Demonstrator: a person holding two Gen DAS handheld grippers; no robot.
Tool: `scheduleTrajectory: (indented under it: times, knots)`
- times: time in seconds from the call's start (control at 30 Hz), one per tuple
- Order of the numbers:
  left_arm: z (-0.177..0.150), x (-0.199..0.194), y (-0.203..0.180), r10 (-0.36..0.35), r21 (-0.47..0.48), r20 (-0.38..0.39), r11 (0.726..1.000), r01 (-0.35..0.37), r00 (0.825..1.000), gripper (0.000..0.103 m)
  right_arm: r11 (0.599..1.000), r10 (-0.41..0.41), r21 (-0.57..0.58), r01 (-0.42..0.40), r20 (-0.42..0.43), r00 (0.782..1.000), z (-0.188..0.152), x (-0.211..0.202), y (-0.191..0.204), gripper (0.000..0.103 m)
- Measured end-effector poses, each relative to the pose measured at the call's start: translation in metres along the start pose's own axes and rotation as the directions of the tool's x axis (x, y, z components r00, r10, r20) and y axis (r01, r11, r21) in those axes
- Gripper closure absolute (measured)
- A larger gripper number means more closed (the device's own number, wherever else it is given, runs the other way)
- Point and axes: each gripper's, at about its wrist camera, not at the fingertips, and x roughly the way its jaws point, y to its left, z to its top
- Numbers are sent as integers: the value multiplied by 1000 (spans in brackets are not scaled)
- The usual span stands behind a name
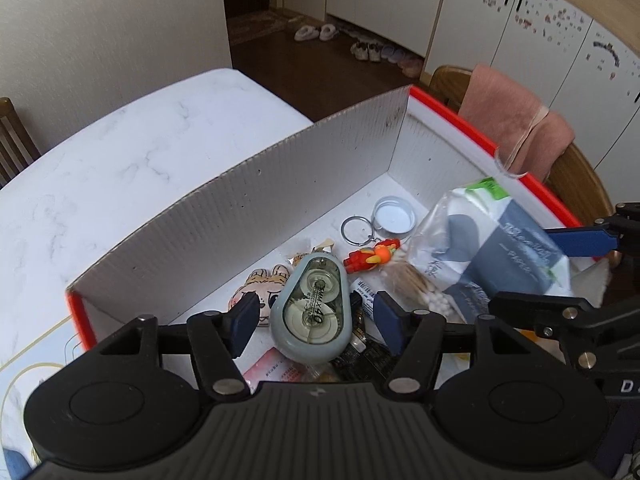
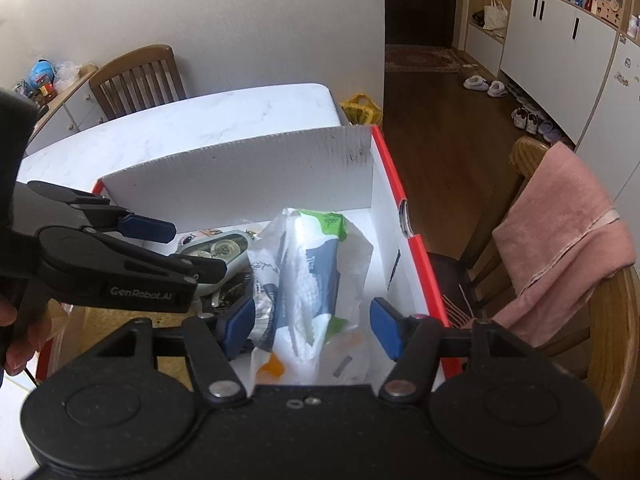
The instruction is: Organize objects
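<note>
A white corrugated box with a red rim (image 1: 248,208) stands on the marble table (image 1: 100,152). Inside it lies a grey-green correction tape dispenser (image 1: 310,308), between the fingers of my left gripper (image 1: 316,320). The blue pads stand a little off its sides, so that gripper is open. A crinkled plastic bag with a blue, white and green pack (image 2: 308,264) lies at the box's right end. My right gripper (image 2: 312,326) straddles it, open, with a gap at the right pad. The left gripper (image 2: 180,246) also shows over the dispenser (image 2: 224,248) in the right wrist view.
Loose in the box are a plush rabbit face (image 1: 260,292), a red-orange toy on a key ring (image 1: 372,258), a white lid (image 1: 394,216) and cotton swabs (image 1: 416,284). A wooden chair with a pink towel (image 2: 560,232) stands right of the box. Another chair (image 2: 136,80) stands behind the table.
</note>
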Motion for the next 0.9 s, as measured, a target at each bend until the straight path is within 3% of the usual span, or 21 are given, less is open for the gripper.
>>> scheduleTrajectory:
  times: [0.53, 0.63, 0.9]
  knots:
    - [-34, -74, 12, -39, -39, 162, 998, 46, 986, 39, 997, 47, -64, -42, 79, 996, -8, -44, 24, 36]
    - [-42, -88, 13, -60, -44, 187, 997, 69, 980, 38, 996, 67, -69, -60, 100, 993, -11, -53, 29, 30]
    - [-68, -124, 22, -78, -85, 246, 991, 101, 966, 25, 992, 113, -76, -102, 147, 983, -21, -71, 44, 25]
